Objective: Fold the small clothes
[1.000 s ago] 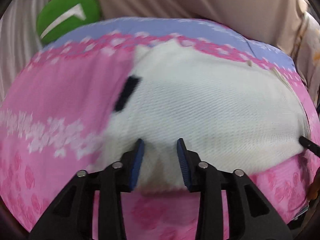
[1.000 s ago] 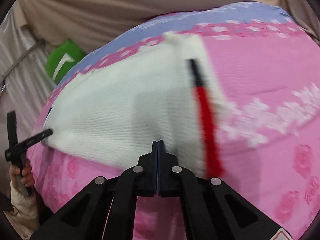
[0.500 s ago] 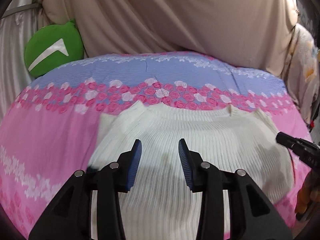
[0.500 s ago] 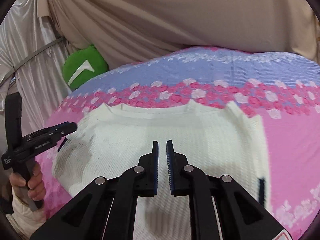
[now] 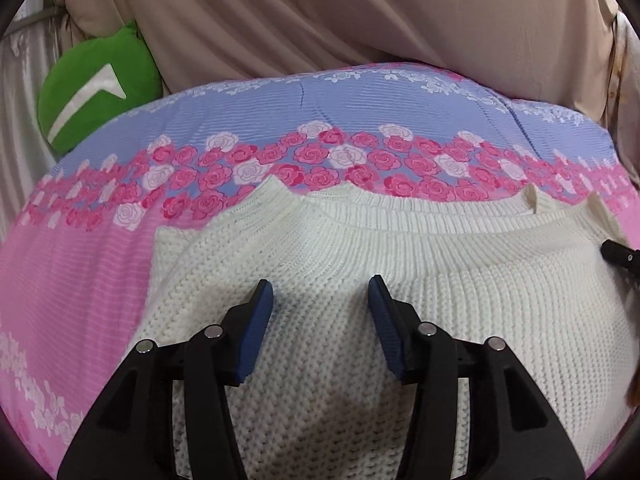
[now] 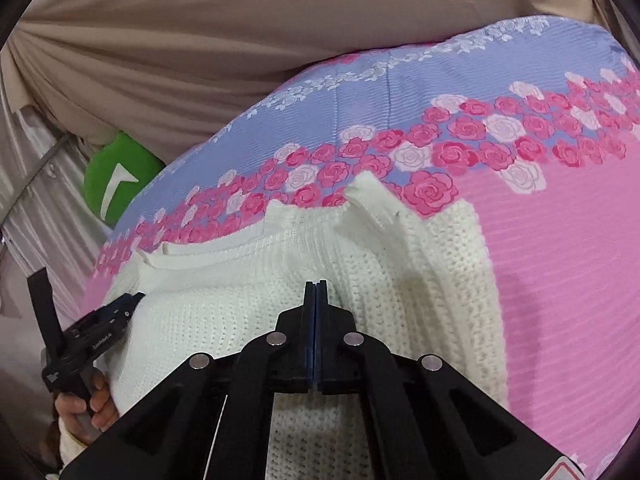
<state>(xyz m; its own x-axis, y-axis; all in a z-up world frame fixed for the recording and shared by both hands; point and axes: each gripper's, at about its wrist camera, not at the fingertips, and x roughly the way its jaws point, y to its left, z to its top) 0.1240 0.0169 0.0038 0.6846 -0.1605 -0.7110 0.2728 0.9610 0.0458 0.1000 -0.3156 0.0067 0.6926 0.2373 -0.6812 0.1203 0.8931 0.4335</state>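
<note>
We look across a bed spread (image 5: pixel 72 264) of pink cloth with a band of red and white roses (image 5: pixel 344 156) and a lilac-blue strip (image 6: pixel 360 92) beyond it. Behind it hangs a beige drape (image 5: pixel 320 12) in soft folds. At the far left corner a green cushion (image 5: pixel 92 92) with a white mark leans against the drape, beside a pale silvery curtain (image 6: pixel 36 184). Light is even and soft.

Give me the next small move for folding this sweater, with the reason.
Probably lower the open left gripper and pinch the white knitted sweater near its ribbed collar: its jaws hover over flat fabric gripping nothing, while the right gripper looks shut.
</note>
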